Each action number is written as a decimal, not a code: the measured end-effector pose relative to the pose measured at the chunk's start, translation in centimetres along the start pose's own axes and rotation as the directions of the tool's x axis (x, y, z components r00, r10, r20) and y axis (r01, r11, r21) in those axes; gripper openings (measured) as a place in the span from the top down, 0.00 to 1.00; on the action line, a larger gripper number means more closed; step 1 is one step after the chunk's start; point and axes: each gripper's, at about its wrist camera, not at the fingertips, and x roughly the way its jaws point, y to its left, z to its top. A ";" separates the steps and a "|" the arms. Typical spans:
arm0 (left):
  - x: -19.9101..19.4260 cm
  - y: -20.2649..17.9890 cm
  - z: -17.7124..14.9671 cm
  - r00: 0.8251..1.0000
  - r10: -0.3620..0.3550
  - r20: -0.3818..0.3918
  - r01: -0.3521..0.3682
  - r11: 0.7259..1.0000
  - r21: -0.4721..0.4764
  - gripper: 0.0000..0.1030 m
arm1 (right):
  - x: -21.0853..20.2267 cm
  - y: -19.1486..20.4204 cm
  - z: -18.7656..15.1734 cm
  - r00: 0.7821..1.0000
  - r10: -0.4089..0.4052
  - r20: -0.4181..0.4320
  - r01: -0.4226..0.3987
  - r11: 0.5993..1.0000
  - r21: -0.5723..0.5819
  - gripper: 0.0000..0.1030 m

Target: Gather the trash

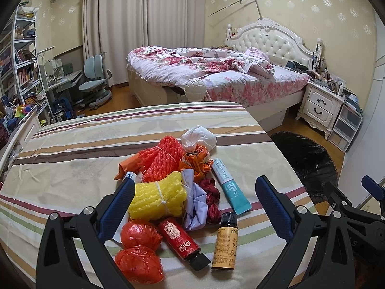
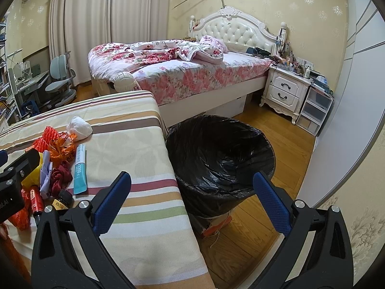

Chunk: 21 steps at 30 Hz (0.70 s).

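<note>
With both your left gripper [image 1: 195, 192] and right gripper [image 2: 191, 187] spread empty, the crowded pile [image 1: 173, 185] at lower centre risked snagging neighbours or rolling the bottle [image 1: 225, 240] off, short of the bin [image 2: 220, 161].

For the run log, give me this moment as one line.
phase: before first pick | left gripper: open, above trash pile | right gripper: open, empty, beside black-lined trash bin | trash: all on striped bed

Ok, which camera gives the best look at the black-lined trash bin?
The right wrist view: the round trash bin with black plastic liner shows whole, rim and open mouth. The left wrist view catches only part of it at the right edge.
</note>
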 end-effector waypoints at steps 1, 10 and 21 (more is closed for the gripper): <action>0.0 0.0 0.0 1.000 -0.001 0.000 0.001 1.000 0.000 0.05 | 0.1 0.0 -0.2 1.000 -0.001 0.000 0.001 1.000 0.000 0.04; 0.2 -0.4 -0.3 1.000 -0.002 -0.006 0.002 1.000 0.005 0.05 | 0.0 0.0 0.0 1.000 0.000 -0.003 0.000 1.000 0.001 0.04; 0.4 -0.7 -0.5 1.000 -0.009 -0.028 0.009 1.000 0.006 0.06 | 0.1 0.0 0.0 1.000 0.001 -0.006 -0.001 1.000 0.001 0.04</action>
